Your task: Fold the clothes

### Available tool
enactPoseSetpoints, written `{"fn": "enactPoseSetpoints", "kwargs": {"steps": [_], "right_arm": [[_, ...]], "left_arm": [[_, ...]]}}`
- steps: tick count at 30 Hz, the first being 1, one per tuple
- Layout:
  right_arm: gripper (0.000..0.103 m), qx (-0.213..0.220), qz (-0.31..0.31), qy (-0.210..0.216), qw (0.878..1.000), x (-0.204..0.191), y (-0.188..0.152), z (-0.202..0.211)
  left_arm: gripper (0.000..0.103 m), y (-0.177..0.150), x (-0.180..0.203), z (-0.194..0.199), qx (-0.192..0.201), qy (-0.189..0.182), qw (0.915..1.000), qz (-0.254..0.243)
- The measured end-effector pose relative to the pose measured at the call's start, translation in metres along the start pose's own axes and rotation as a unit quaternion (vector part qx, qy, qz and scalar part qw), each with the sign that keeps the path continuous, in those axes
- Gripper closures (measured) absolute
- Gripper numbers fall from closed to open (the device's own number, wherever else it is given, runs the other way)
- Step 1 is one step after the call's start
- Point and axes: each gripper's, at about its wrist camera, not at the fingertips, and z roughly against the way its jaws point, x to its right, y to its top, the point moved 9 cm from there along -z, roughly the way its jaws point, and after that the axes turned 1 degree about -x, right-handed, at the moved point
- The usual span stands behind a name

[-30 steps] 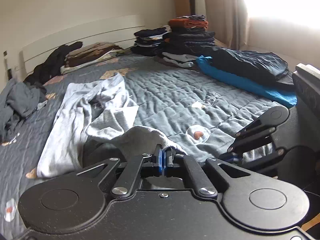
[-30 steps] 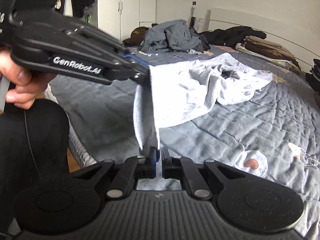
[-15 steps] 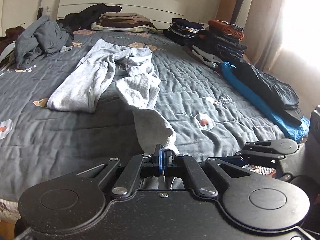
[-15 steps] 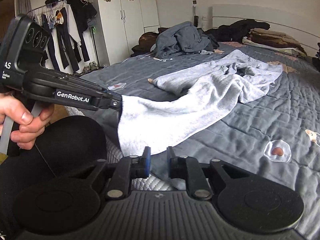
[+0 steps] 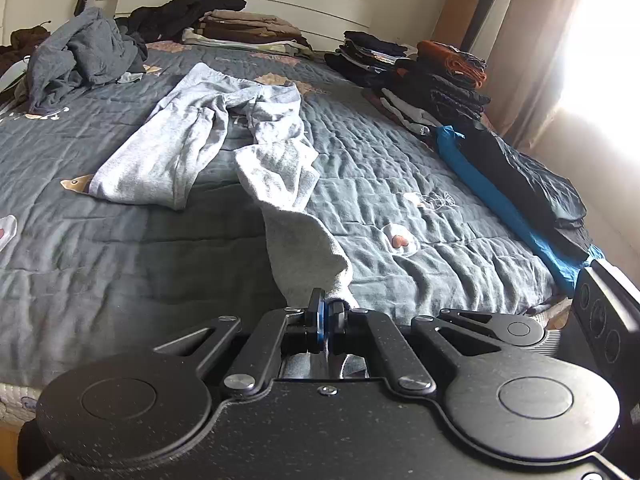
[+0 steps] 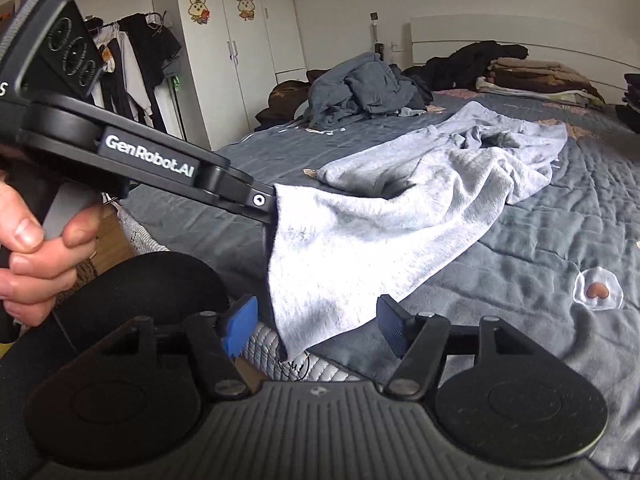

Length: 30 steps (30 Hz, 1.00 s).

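Note:
Light grey sweatpants (image 5: 208, 148) lie spread on the dark quilted bed (image 5: 120, 248). My left gripper (image 5: 326, 314) is shut on the cuff of one leg and holds it up at the bed's near edge. In the right wrist view the same pants (image 6: 400, 216) hang from the left gripper (image 6: 266, 202). My right gripper (image 6: 316, 326) is open, its blue pads (image 6: 240, 324) on either side of the hanging cuff's lower corner without touching it.
Stacks of folded clothes (image 5: 432, 76) stand at the bed's far right, with a blue and black garment (image 5: 512, 184) along the right edge. A heap of grey clothes (image 5: 84, 56) lies far left. A wardrobe (image 6: 240, 48) and clothes rack (image 6: 136, 68) stand beyond the bed.
My right gripper has opened and let go of the cuff. My left gripper has kept its hold and drawn the pant leg back toward the bed's near edge.

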Motion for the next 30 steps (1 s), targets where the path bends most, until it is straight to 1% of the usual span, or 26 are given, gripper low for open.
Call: {"fn": "enactPoseSetpoints", "kwargs": {"steps": [1, 2, 4, 11, 14, 16, 20, 25, 30], "right_arm": [[0.045, 0.001, -0.007, 0.001, 1.000, 0.001, 0.000, 0.000], [0.046, 0.002, -0.013, 0.002, 1.000, 0.003, 0.000, -0.001], [0.045, 0.005, -0.026, 0.004, 1.000, 0.005, -0.001, -0.002], [0.045, 0.014, -0.070, 0.012, 0.997, 0.014, -0.001, -0.005], [0.045, 0.018, -0.071, 0.016, 0.997, 0.013, 0.001, -0.004], [0.043, 0.020, -0.070, 0.017, 0.997, 0.011, 0.002, -0.003], [0.043, 0.021, -0.050, 0.003, 0.999, 0.008, 0.004, -0.006], [0.043, 0.006, 0.015, -0.019, 1.000, -0.004, 0.000, -0.017], [0.043, 0.011, 0.039, -0.043, 0.998, -0.005, 0.001, -0.015]], "left_arm": [[0.101, 0.000, -0.002, 0.001, 0.000, 0.001, 1.0000, 0.001], [0.101, 0.000, -0.004, 0.001, -0.001, 0.001, 1.0000, 0.005], [0.101, 0.000, -0.007, 0.002, -0.002, 0.000, 0.9999, 0.011], [0.101, 0.000, -0.006, 0.002, -0.003, 0.000, 1.0000, 0.009], [0.101, 0.000, -0.005, 0.001, -0.005, 0.000, 1.0000, 0.008], [0.101, -0.001, -0.004, 0.001, -0.006, -0.001, 0.9999, 0.009], [0.101, -0.003, -0.002, -0.001, -0.010, -0.002, 0.9999, 0.008], [0.101, -0.003, -0.002, -0.001, -0.011, 0.000, 0.9999, 0.010], [0.101, -0.002, -0.006, 0.000, -0.010, -0.001, 0.9997, 0.022]]}}
